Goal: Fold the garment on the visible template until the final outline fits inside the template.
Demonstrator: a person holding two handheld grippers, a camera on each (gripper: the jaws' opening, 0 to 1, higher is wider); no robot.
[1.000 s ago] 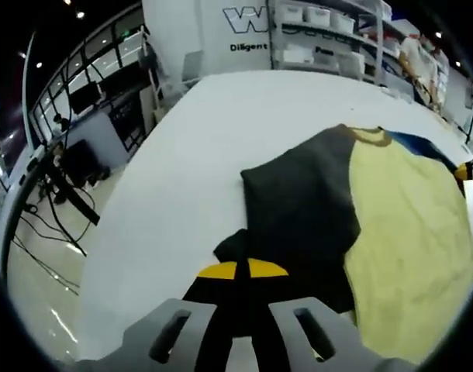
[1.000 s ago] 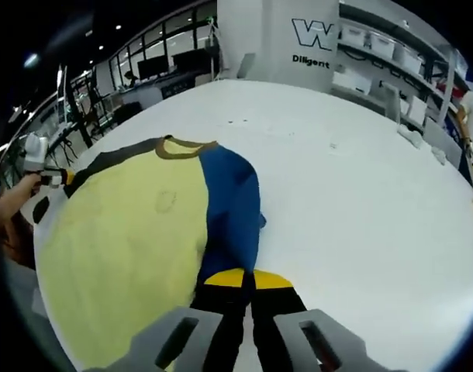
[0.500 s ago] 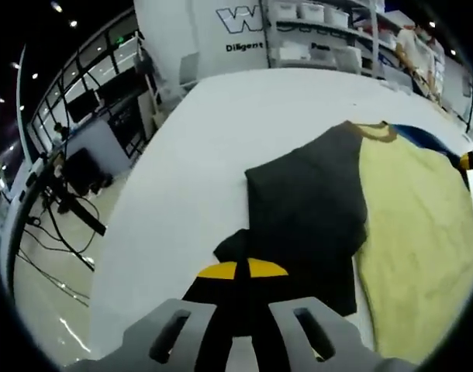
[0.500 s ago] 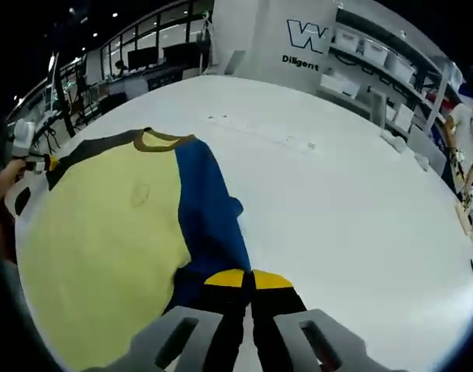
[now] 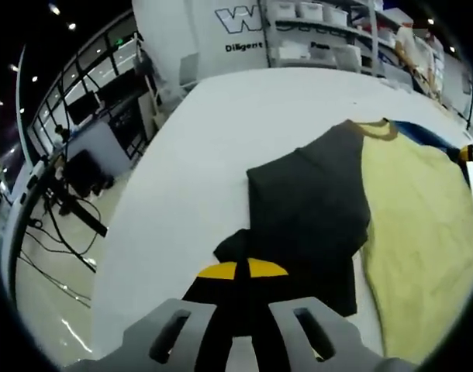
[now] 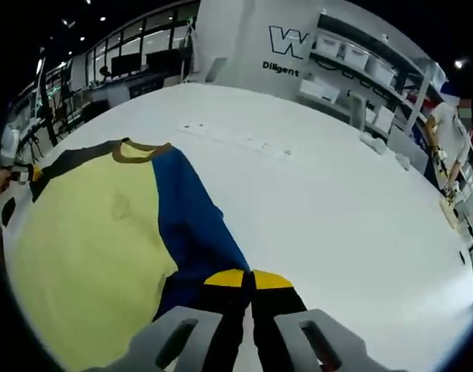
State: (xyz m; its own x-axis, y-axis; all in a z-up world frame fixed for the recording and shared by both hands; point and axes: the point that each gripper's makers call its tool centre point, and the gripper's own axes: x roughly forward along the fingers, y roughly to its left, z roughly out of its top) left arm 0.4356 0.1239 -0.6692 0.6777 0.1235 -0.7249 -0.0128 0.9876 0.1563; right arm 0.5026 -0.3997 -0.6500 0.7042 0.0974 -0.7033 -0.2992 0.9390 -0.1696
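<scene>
Since each claw is pinching a corner of the garment (image 5: pixel 322 209), left claw (image 5: pixel 243 271) on its dark side, right claw (image 6: pixel 248 280) on its blue side (image 6: pixel 191 225), you hold it taut over the surface (image 6: pixel 329 209) for folding.

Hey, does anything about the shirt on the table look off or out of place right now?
Nothing looks damaged or spilled. The shirt lies flat on the white table, yellow front up. Its dark sleeve runs toward the left gripper and its blue sleeve toward the right gripper. I cannot make out a template outline.
</scene>
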